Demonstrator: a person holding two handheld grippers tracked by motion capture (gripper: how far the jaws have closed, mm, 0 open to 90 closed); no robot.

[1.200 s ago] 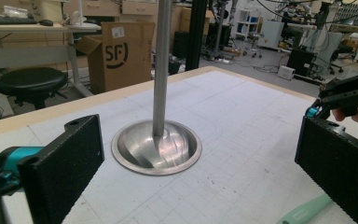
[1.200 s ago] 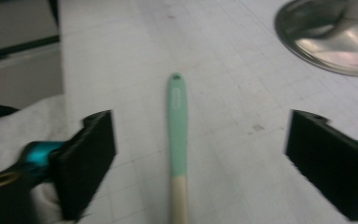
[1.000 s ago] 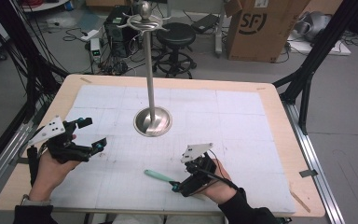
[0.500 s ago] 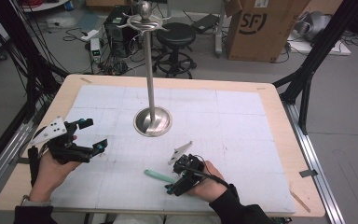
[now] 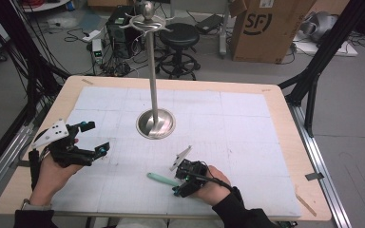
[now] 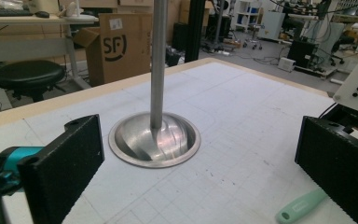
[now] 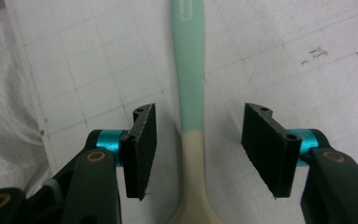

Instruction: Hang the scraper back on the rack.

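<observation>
The right hand-held gripper (image 5: 177,183) is lowered over a mint-green and cream utensil (image 7: 189,88) that lies flat on the desk (image 5: 285,142), near the front edge and a little right of centre. Its jaws have just been closing and now straddle the handle where the green meets the cream; both pads (image 7: 142,140) stand clear of it, so nothing is gripped yet. The working end of the utensil is hidden under the gripper, so what kind it is cannot be told.

To grasp well, I would keep the jaws square across the handle and low enough that the pads meet its sides rather than ride over the top. The handle sits slightly nearer one pad, so centring it first should stop it skidding on the white mat. Close firmly, then lift straight up.

The left hand-held gripper (image 5: 92,138) hovers with jaws wide and empty at the left, pointed toward the metal stand (image 5: 155,121) in mid-desk, well apart from the utensil.
</observation>
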